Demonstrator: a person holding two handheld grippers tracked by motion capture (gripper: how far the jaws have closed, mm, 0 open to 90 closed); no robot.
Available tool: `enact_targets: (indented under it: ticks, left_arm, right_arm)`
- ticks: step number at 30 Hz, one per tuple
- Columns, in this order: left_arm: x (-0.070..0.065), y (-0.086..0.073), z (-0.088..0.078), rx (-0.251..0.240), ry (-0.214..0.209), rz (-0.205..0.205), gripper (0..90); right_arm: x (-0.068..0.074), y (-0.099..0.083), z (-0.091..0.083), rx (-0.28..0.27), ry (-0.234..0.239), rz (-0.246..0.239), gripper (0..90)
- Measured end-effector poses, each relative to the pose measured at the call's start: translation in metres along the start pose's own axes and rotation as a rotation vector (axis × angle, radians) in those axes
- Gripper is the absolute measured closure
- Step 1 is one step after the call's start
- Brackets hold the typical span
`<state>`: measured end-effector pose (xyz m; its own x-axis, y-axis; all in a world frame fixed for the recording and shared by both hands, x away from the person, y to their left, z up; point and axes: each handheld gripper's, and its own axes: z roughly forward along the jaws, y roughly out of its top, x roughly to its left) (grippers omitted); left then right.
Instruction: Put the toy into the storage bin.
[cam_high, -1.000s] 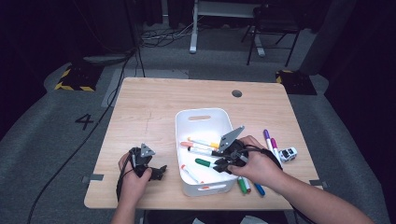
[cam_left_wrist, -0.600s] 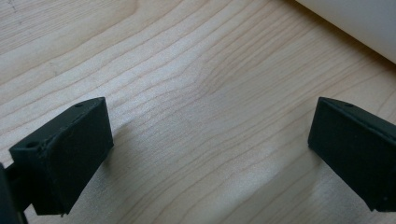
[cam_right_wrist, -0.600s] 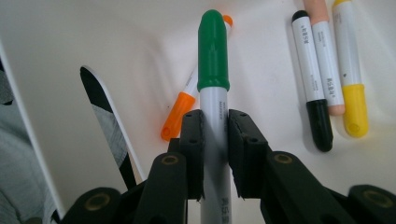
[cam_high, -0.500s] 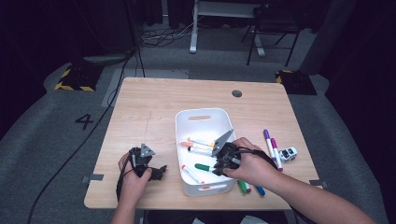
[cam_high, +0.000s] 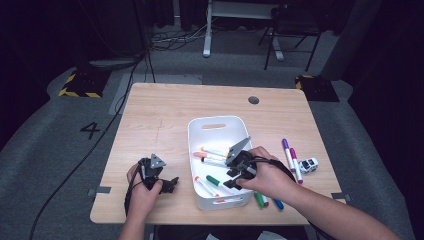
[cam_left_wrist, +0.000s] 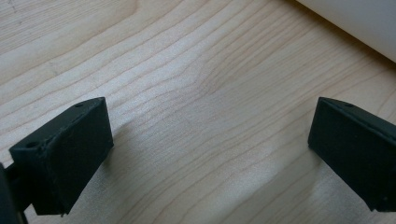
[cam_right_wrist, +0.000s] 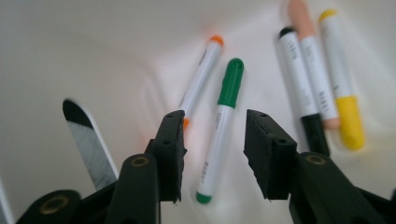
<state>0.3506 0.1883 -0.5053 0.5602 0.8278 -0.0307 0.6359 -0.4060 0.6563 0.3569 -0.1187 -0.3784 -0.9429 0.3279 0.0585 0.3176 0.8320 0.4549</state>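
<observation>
Green marker just let go into the white bin

The right claw (cam_right_wrist: 212, 149) hangs inside the white bin (cam_high: 215, 122), its jaws just opened partway; the green marker (cam_right_wrist: 223, 126) lies on the bin floor between them, untouched, beside the orange marker (cam_right_wrist: 198, 81), so it looks dropped off with the rest for sorting. The left claw (cam_left_wrist: 205, 154) rests wide and empty on the counter (cam_high: 165, 105), left of the bin, likely waiting. More markers (cam_high: 290, 157) lie on the counter to the right.

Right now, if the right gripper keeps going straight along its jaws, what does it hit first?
Probably the green marker, lying between the open jaws of the right gripper on the floor of the white bin. The jaws have just been opening; depth is unclear.
</observation>
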Motion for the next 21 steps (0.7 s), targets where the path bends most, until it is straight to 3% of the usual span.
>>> enact_targets:
  ticks: [2,3,5,13,21]
  left_arm:
    - [0.0,0.0,0.0,0.0,0.0,0.0,0.1]
    - [0.0,0.0,0.0,0.0,0.0,0.0,0.1]
    - [0.0,0.0,0.0,0.0,0.0,0.0,0.1]
    - [0.0,0.0,0.0,0.0,0.0,0.0,0.1]
    - [0.0,0.0,0.0,0.001,0.0,0.0,0.1]
  right_arm:
    - [-0.003,0.001,-0.008,-0.062,-0.01,0.01,56.2]
    - [-0.006,0.001,-0.012,-0.108,-0.016,-0.019,55.9]
    - [-0.007,-0.001,-0.023,-0.147,-0.024,0.013,55.6]
    - [-0.013,-0.016,-0.046,-0.212,-0.052,0.032,56.2]
    - [-0.02,-0.04,-0.068,-0.246,-0.078,0.09,58.3]
